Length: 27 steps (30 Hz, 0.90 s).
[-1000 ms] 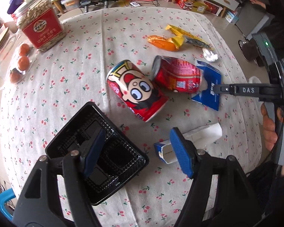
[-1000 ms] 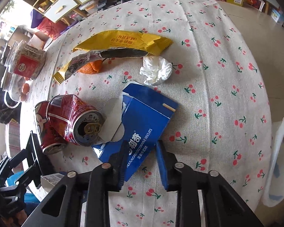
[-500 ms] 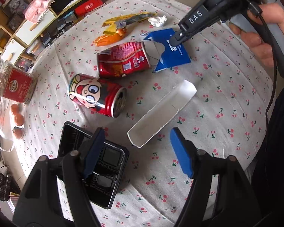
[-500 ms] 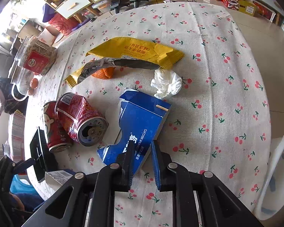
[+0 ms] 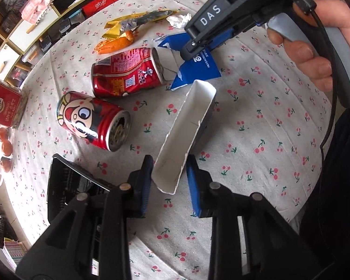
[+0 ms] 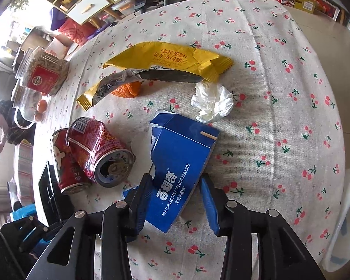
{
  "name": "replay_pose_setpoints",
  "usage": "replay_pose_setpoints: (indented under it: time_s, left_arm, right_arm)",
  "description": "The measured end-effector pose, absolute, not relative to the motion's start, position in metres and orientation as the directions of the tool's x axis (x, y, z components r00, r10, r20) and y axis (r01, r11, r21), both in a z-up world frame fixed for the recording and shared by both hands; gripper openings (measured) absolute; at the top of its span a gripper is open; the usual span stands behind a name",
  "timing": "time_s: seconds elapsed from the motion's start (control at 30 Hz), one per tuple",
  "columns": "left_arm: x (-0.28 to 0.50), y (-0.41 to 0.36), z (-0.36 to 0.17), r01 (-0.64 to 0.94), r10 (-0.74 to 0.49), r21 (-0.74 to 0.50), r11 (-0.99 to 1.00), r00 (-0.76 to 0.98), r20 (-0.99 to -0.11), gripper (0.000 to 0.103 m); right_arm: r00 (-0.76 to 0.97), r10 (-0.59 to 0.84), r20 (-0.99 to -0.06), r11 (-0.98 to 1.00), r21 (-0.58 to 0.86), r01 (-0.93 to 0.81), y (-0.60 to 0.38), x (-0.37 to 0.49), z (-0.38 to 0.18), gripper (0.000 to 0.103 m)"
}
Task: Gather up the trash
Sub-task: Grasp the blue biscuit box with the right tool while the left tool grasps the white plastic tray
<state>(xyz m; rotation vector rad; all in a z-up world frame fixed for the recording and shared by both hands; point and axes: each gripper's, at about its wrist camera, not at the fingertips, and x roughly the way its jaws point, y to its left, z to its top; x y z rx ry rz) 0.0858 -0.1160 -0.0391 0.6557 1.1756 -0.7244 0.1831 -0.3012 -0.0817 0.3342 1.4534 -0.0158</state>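
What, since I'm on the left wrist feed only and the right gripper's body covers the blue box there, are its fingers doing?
Observer: From the right wrist view, the right gripper is open, with one finger on each side of the near end of the blue biscuit box.
Operator: Anything lying on the box?
Observer: Yes, a small wooden stick lies on its top face, near the far right corner.
Operator: And past that corner?
Observer: A crumpled white tissue sits on the tablecloth just beyond it. I cannot tell whether it touches the box.
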Motion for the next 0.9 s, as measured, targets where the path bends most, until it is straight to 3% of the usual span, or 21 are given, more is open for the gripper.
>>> replay_pose_setpoints:
  time_s: [0.2,0.23,0.4,0.5,0.53,0.6,0.63,0.67,0.83,0.87,0.9]
  left_arm:
    - [0.086,-0.112,-0.036,0.771,-0.171,0.054,0.634,0.208,-0.963,0.028]
    - [0.086,-0.111,-0.036,0.767,-0.171,0.052,0.639,0.208,-0.963,0.028]
    - [0.089,-0.108,-0.034,0.755,-0.173,0.049,0.654,0.213,-0.962,0.028]
    - [0.09,-0.107,-0.034,0.743,-0.176,0.04,0.668,0.21,-0.962,0.028]
    - [0.09,-0.106,-0.034,0.739,-0.172,0.045,0.672,0.215,-0.961,0.028]
    - [0.09,-0.104,-0.034,0.73,-0.172,0.041,0.682,0.215,-0.961,0.028]
    - [0.09,-0.102,-0.033,0.725,-0.171,0.041,0.687,0.217,-0.961,0.028]
    - [0.09,-0.101,-0.033,0.721,-0.168,0.046,0.691,0.221,-0.961,0.028]
    - [0.093,-0.097,-0.033,0.706,-0.164,0.044,0.707,0.224,-0.961,0.028]
    - [0.094,-0.097,-0.033,0.702,-0.165,0.04,0.711,0.222,-0.961,0.028]
    - [0.095,-0.096,-0.033,0.698,-0.168,0.035,0.715,0.22,-0.961,0.028]
  right_arm:
    - [0.142,0.124,-0.982,0.969,0.15,0.197,-0.291,0.183,-0.08,0.035]
    - [0.138,0.119,-0.983,0.968,0.145,0.202,-0.293,0.182,-0.079,0.013]
    - [0.157,0.156,-0.975,0.957,0.189,0.221,-0.308,0.176,-0.071,0.011]
    - [0.153,0.156,-0.976,0.956,0.188,0.224,-0.309,0.175,-0.072,0.015]
    - [0.15,0.151,-0.977,0.959,0.182,0.219,-0.307,0.175,-0.072,0.021]
    - [0.15,0.127,-0.98,0.963,0.158,0.217,-0.302,0.177,-0.072,0.045]
    - [0.159,0.113,-0.981,0.966,0.146,0.212,-0.299,0.177,-0.071,0.064]
    - [0.167,0.103,-0.981,0.969,0.137,0.207,-0.296,0.178,-0.071,0.069]
    - [0.151,0.04,-0.988,0.98,0.069,0.189,-0.27,0.18,-0.085,0.066]
    - [0.156,-0.002,-0.988,0.984,0.026,0.177,-0.265,0.18,-0.085,0.052]
    - [0.153,-0.03,-0.988,0.985,-0.003,0.173,-0.261,0.179,-0.084,0.046]
